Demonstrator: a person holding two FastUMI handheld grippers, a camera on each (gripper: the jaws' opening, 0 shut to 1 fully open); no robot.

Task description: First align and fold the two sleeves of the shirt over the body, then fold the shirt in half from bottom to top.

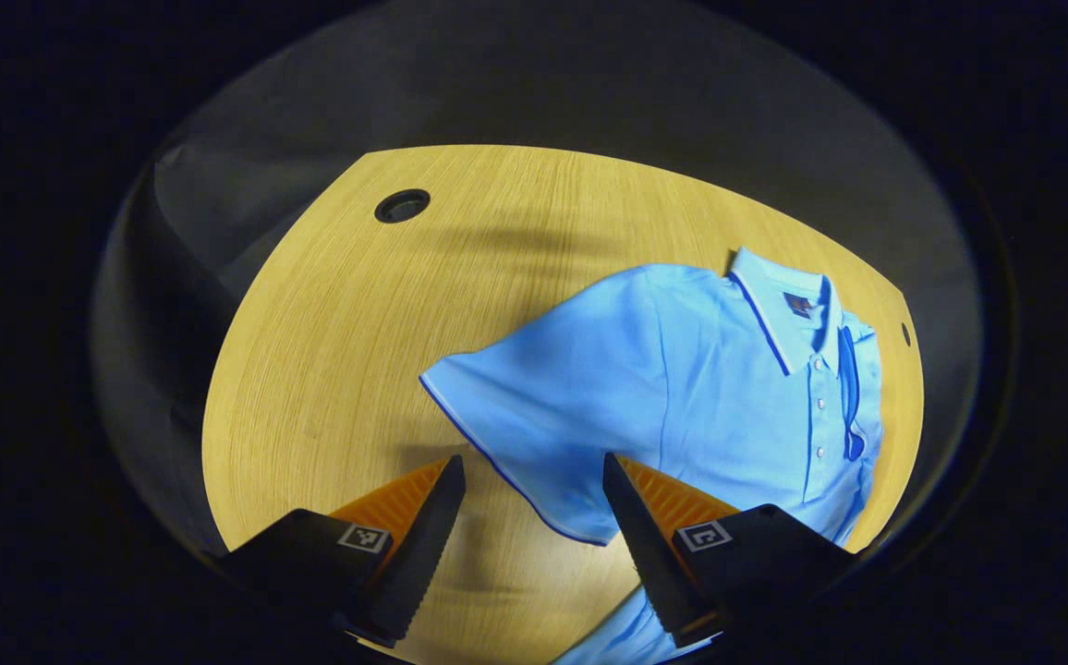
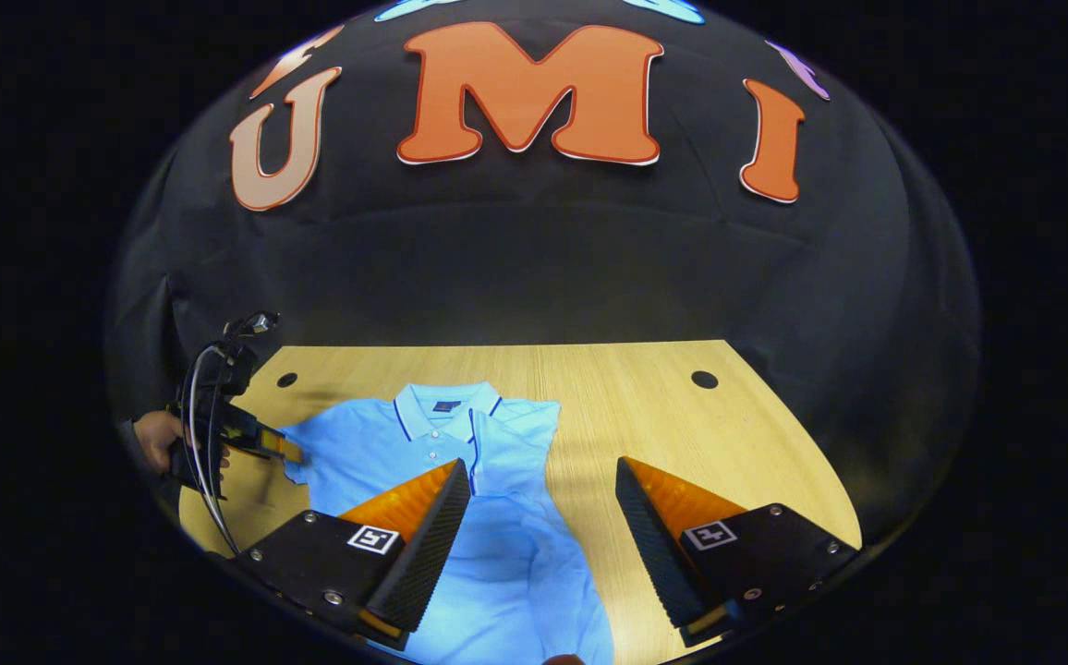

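A light wooden table (image 1: 331,369) is seen under black booth cloth (image 2: 534,268). In the left gripper view a round cable hole (image 1: 402,205) is spotted at eleven o'clock, another hole (image 1: 905,333) at three.

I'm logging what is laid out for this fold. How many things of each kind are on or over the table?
Shirts: 1, the light blue polo shirt
Tools: 2, the left tool and the right tool
Tables: 1, the wooden table
Total: 4
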